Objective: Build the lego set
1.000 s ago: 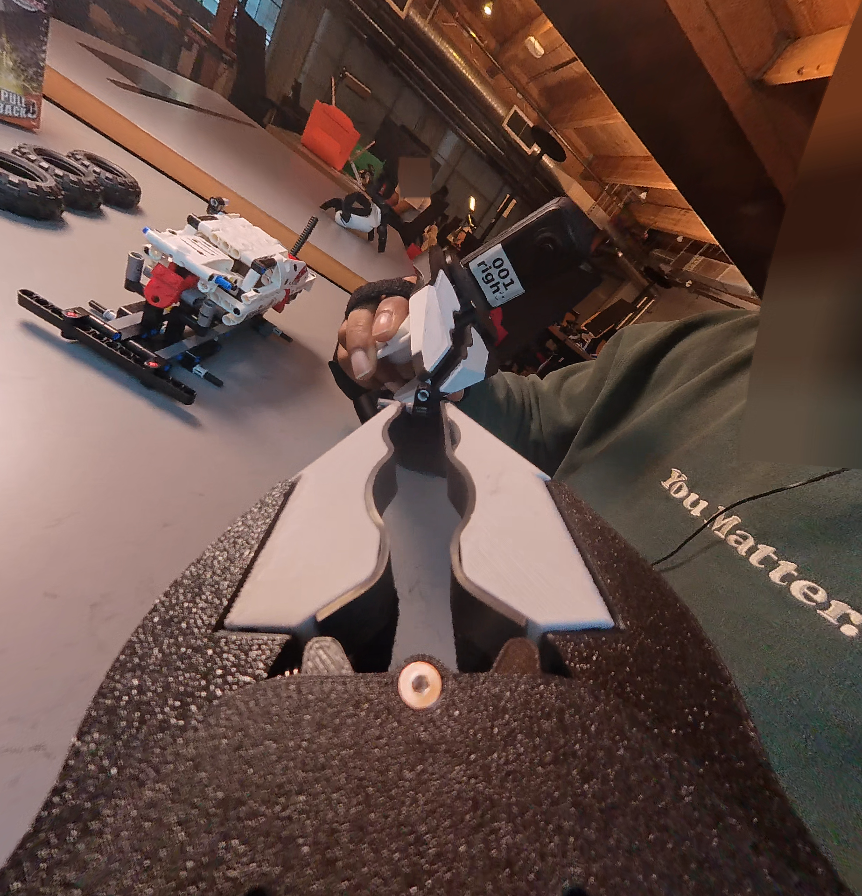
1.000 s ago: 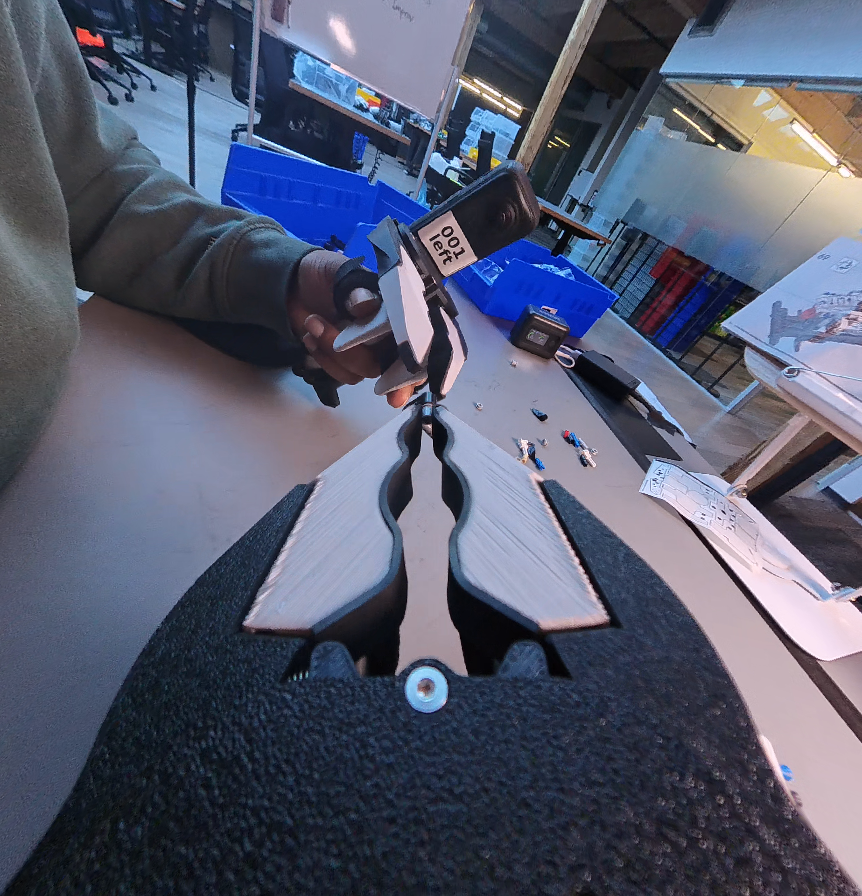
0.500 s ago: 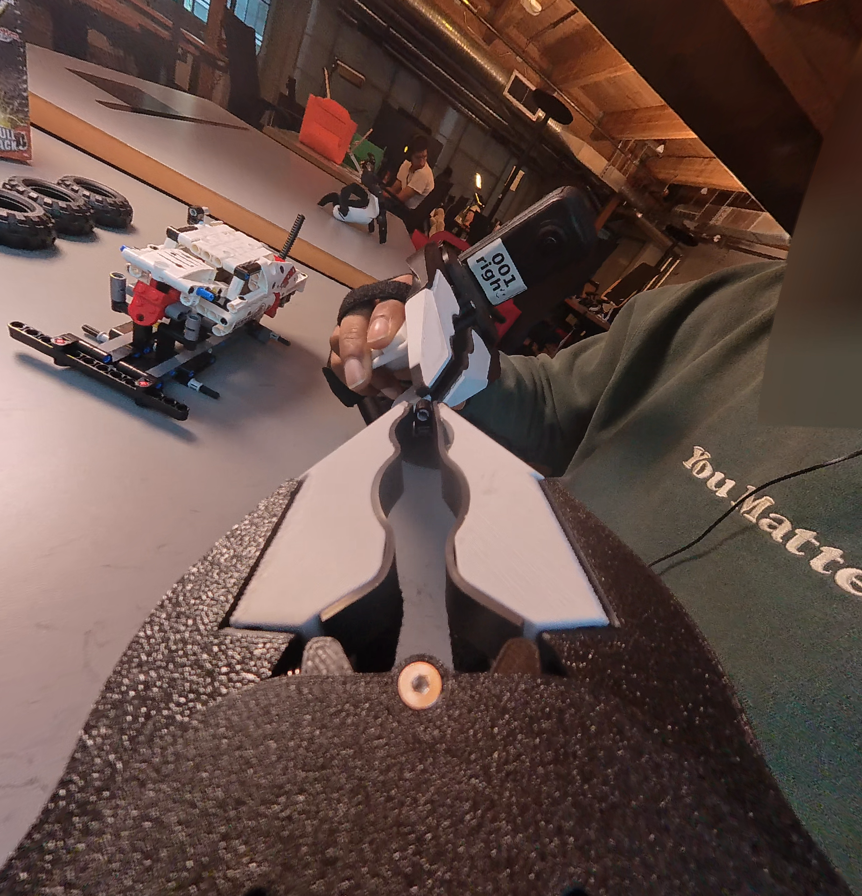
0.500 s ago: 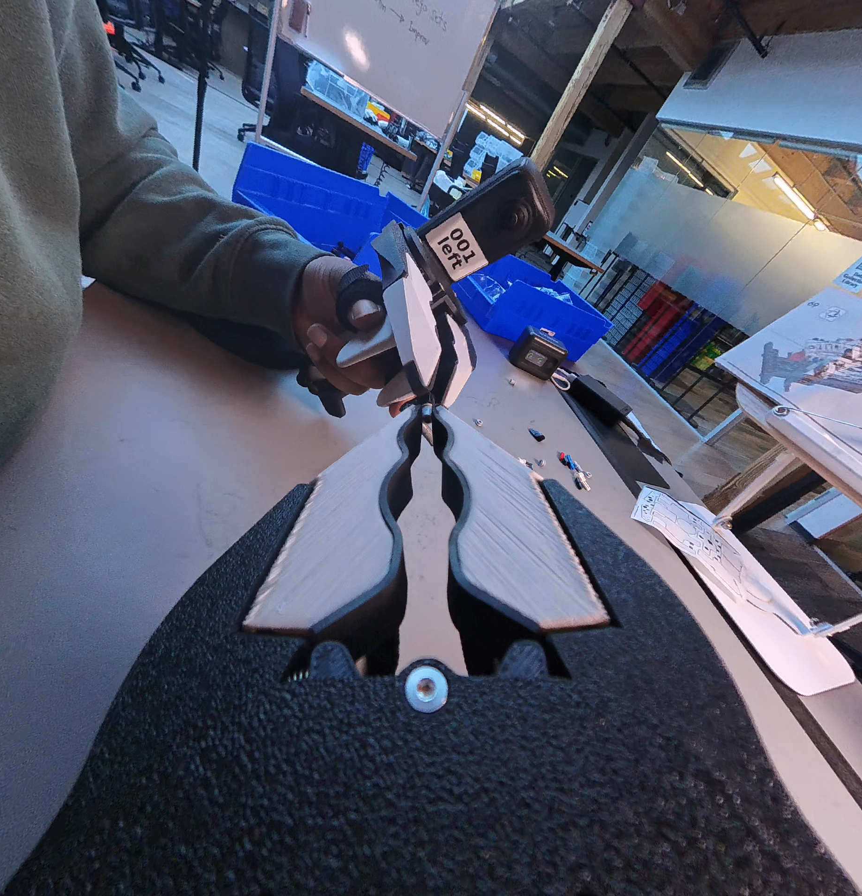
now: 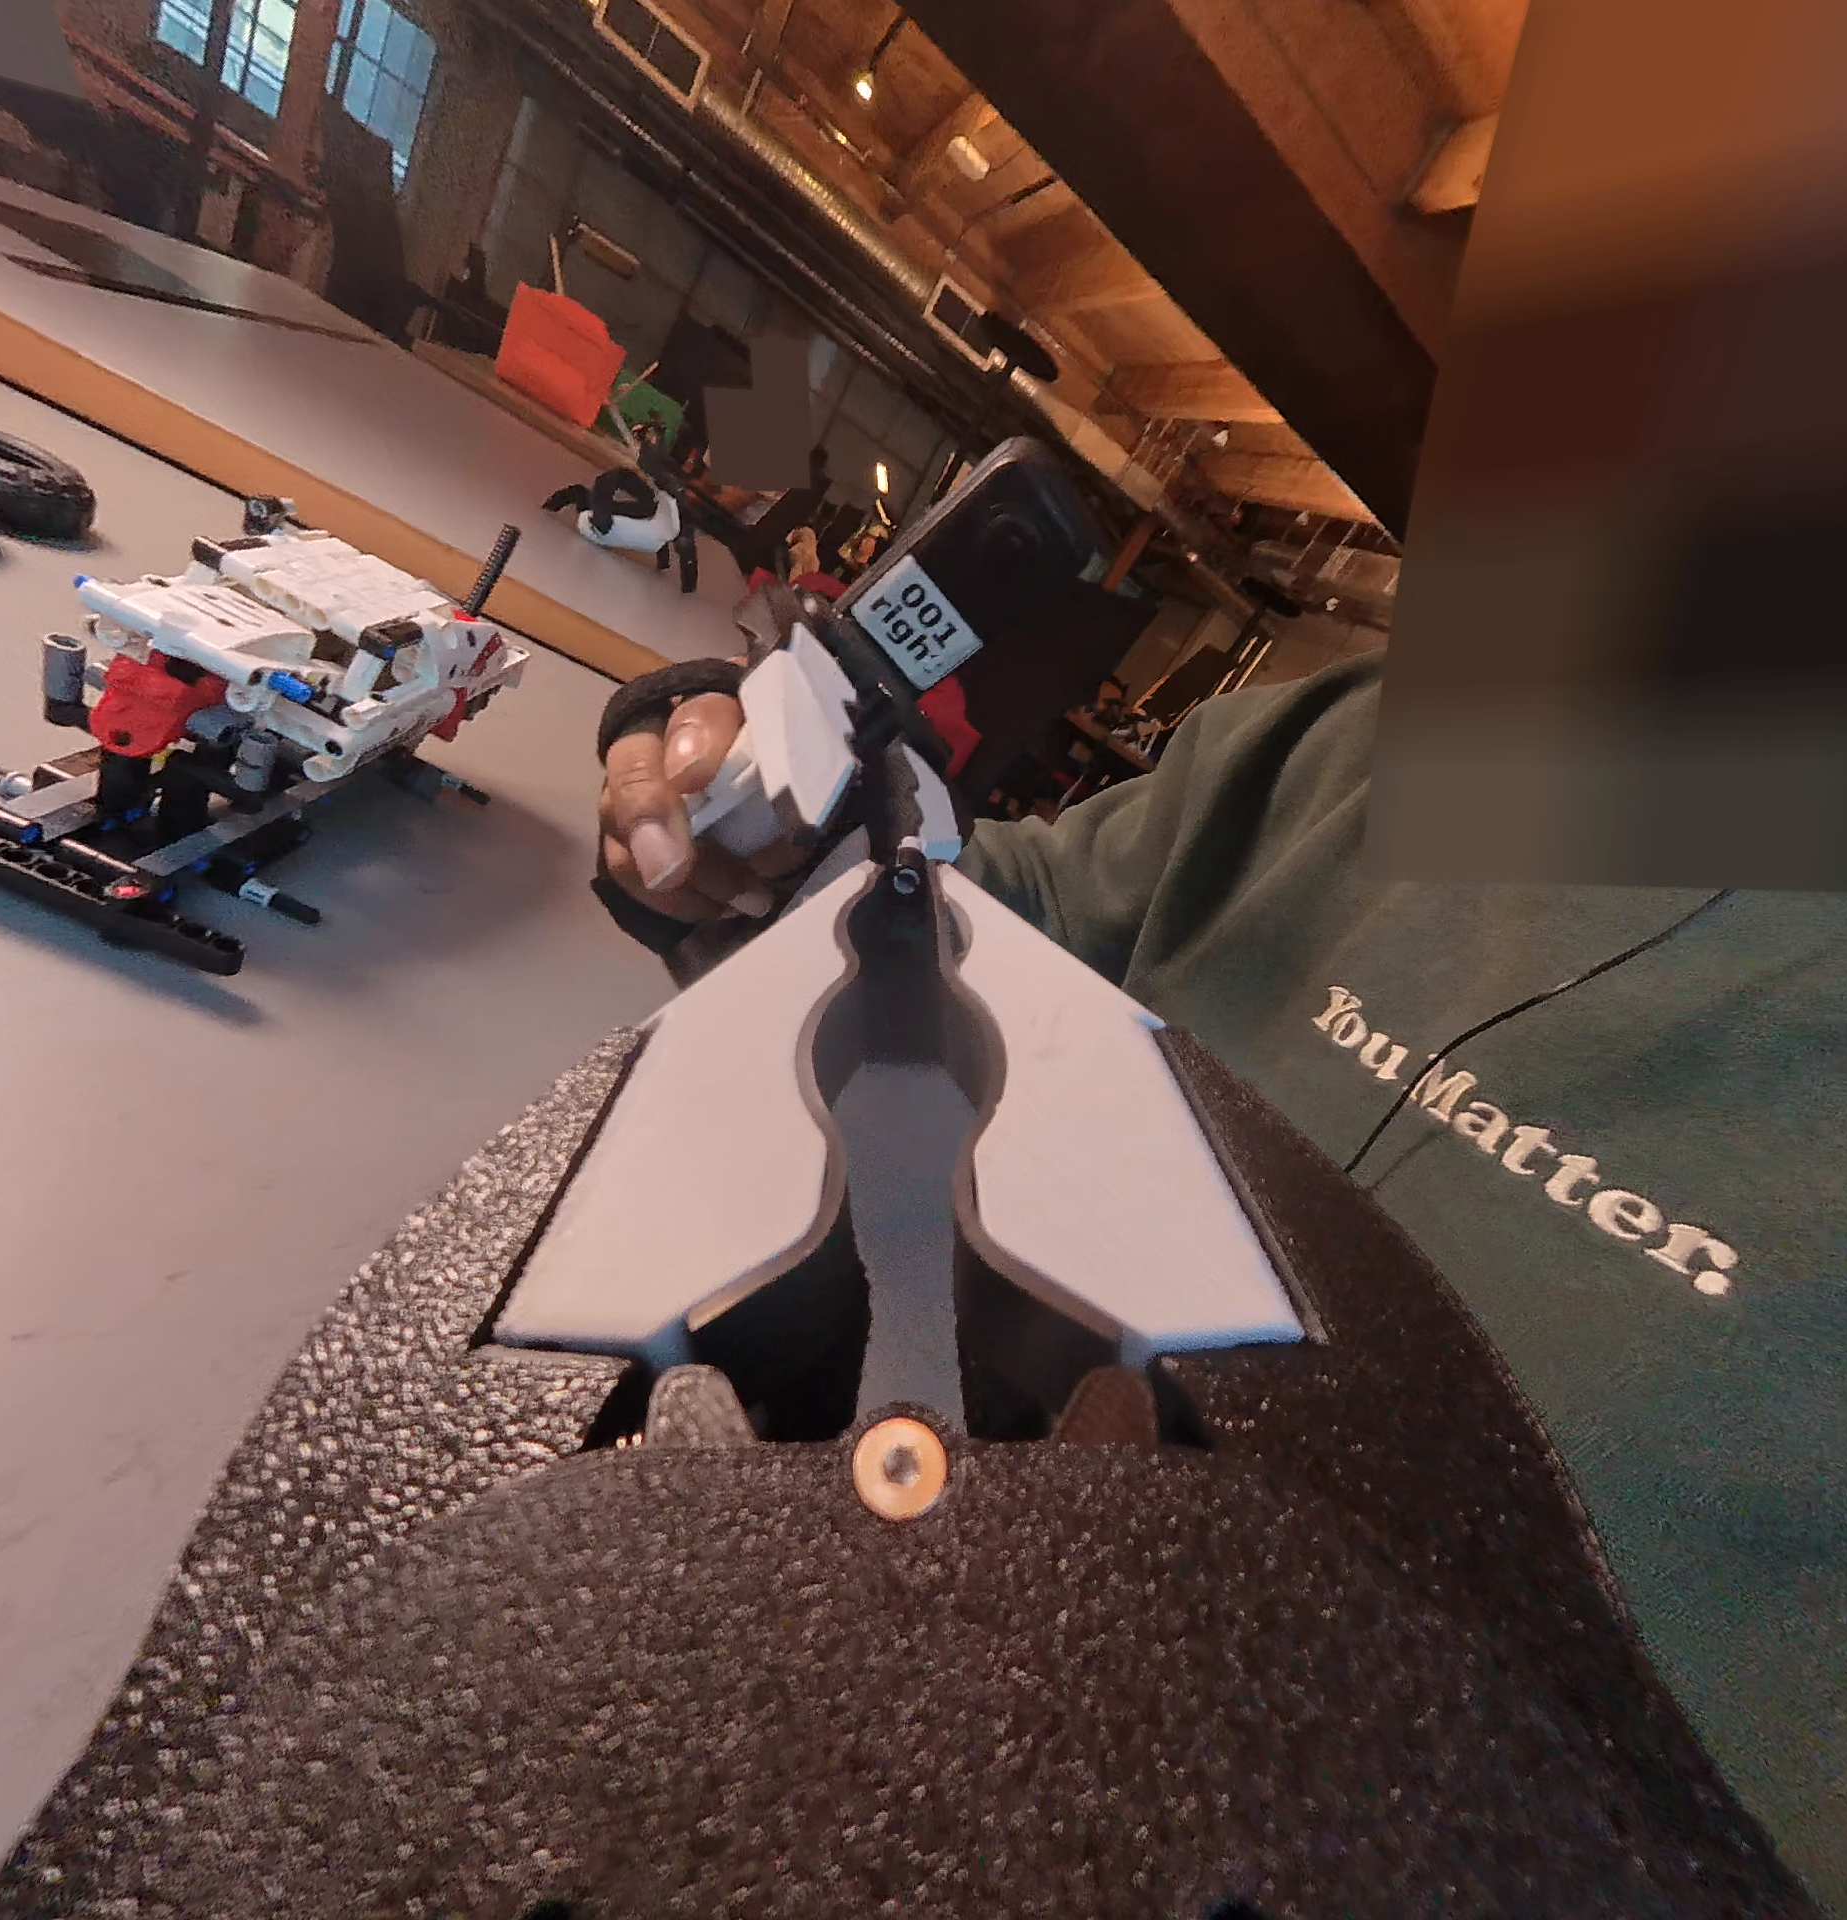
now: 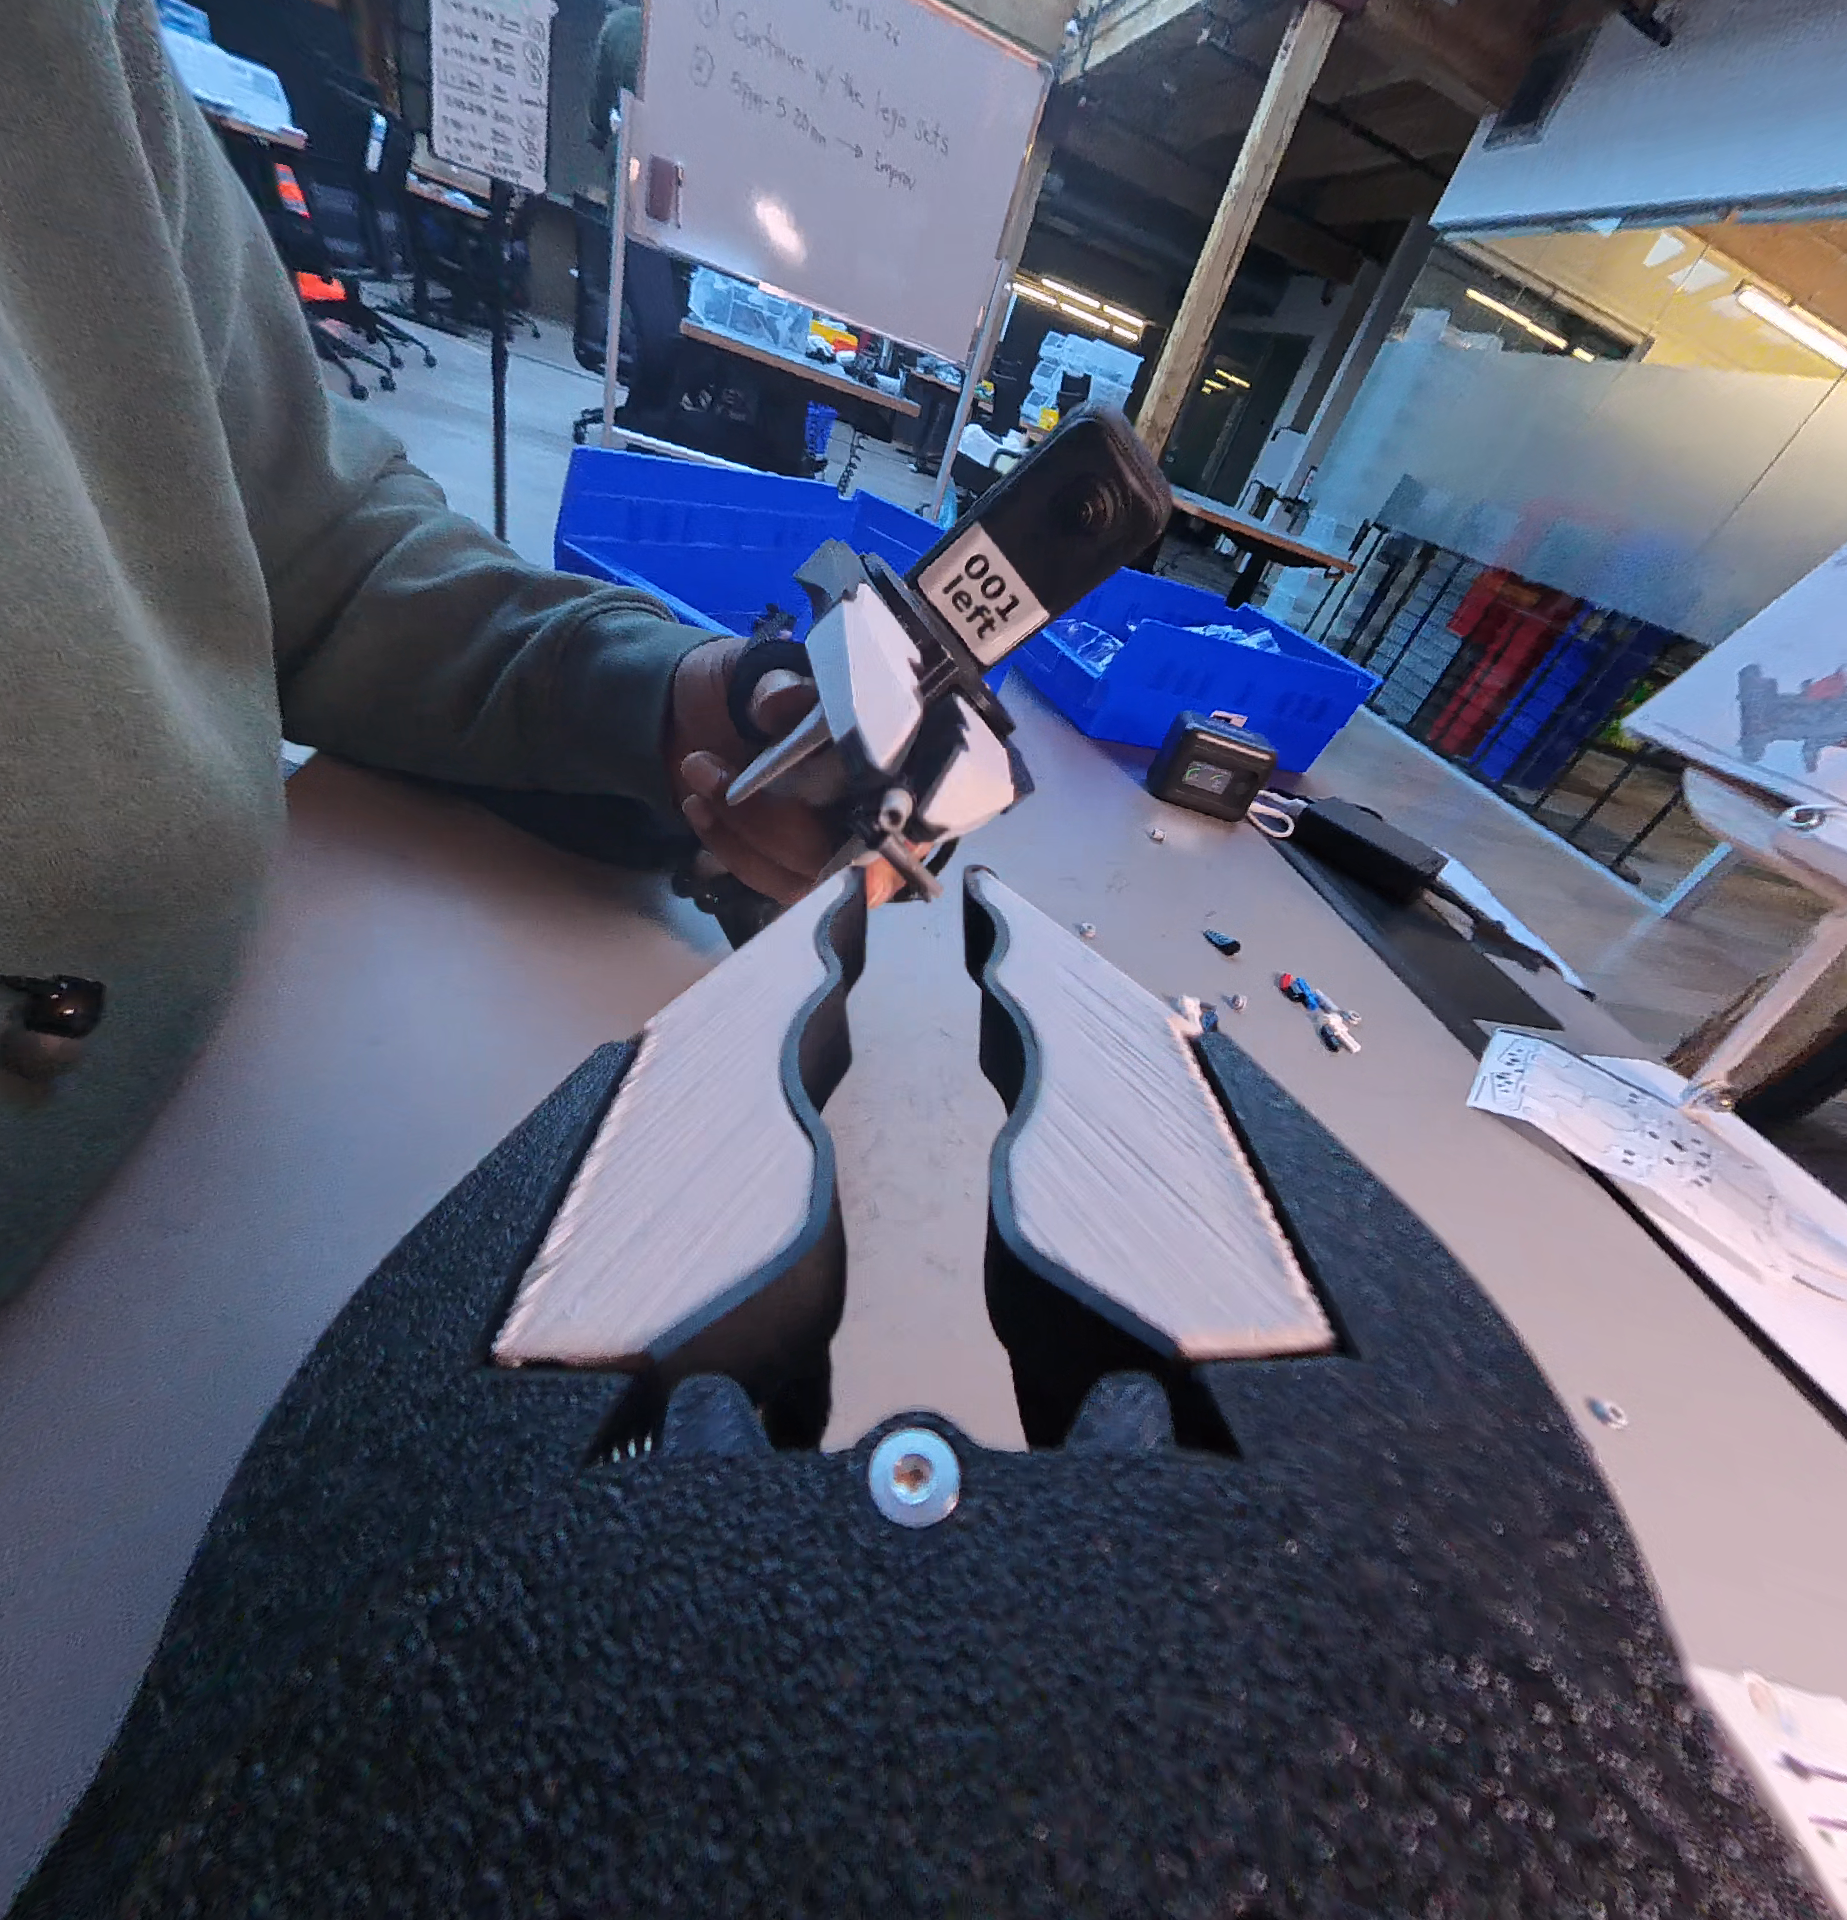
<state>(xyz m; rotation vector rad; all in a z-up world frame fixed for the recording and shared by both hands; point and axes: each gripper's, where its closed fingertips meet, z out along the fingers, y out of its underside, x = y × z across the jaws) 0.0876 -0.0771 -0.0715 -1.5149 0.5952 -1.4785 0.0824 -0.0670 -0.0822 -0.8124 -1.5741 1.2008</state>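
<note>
My left gripper [image 5: 903,883] pinches a small dark pin piece [image 5: 906,881] with smooth grey fingers [image 5: 711,1153]; my right gripper [image 6: 911,883] stands narrowly parted just beside it, holding nothing. The knobbly white-and-red model [image 5: 275,665] sits far left.

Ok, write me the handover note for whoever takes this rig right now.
Left hand-held gripper shut on a small grey pin in the air.
Right hand-held gripper open, tips at that pin.
Partly built white-and-red model stands on the table, tyres beyond it, unfitted.
Loose small pieces lie near the instruction sheet.
Left to do: place the pin, mount tyres.
</note>
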